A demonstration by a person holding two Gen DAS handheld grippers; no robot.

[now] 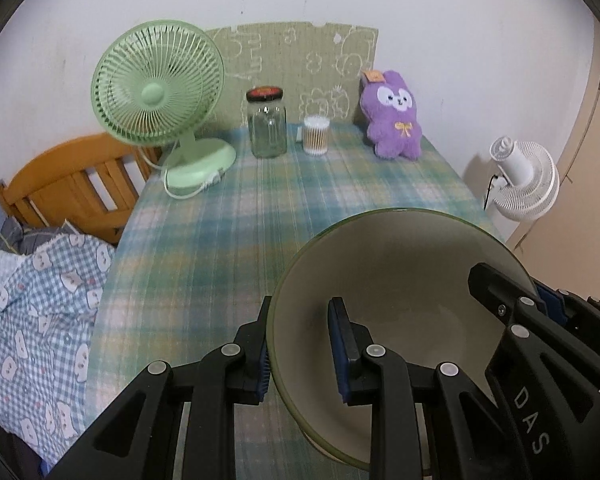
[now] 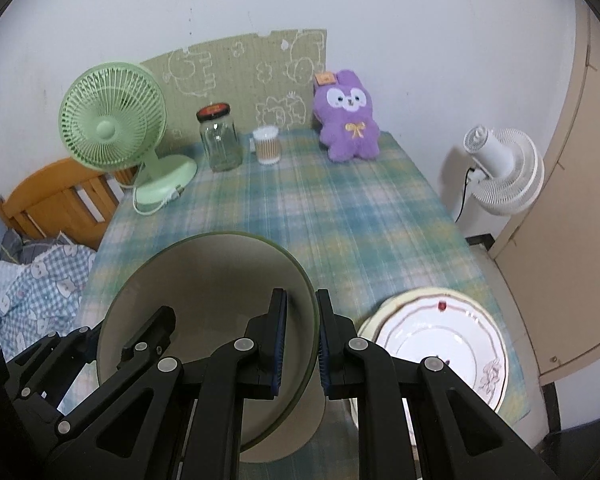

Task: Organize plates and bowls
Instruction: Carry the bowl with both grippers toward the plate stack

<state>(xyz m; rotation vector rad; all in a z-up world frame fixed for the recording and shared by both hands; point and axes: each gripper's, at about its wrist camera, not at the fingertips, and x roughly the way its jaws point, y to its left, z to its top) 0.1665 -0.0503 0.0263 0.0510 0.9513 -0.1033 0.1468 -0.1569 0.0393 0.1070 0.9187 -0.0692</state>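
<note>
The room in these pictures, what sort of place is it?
Most likely a small bedroom at home: a checked bedcover on a wooden bed frame sits right beside a cloth-covered table with a plush rabbit and a green desk fan.

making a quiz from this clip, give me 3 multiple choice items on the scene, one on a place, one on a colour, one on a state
1. Where do the plates lie?
A. by the purple bunny
B. at the near right of the table, right of the bowl
C. under the green fan

2. What colour is the bowl's rim?
A. red
B. blue
C. green

3. How is the bowl held?
A. both grippers pinch its rim, one on each side
B. only the left gripper touches it
C. it rests untouched

Answers:
1 B, the right wrist view shows the plates beside the right gripper, far from the fan and the bunny.
2 C, a thin green edge rings the cream bowl.
3 A, the left gripper straddles one side of the rim, the right gripper the other.
</note>
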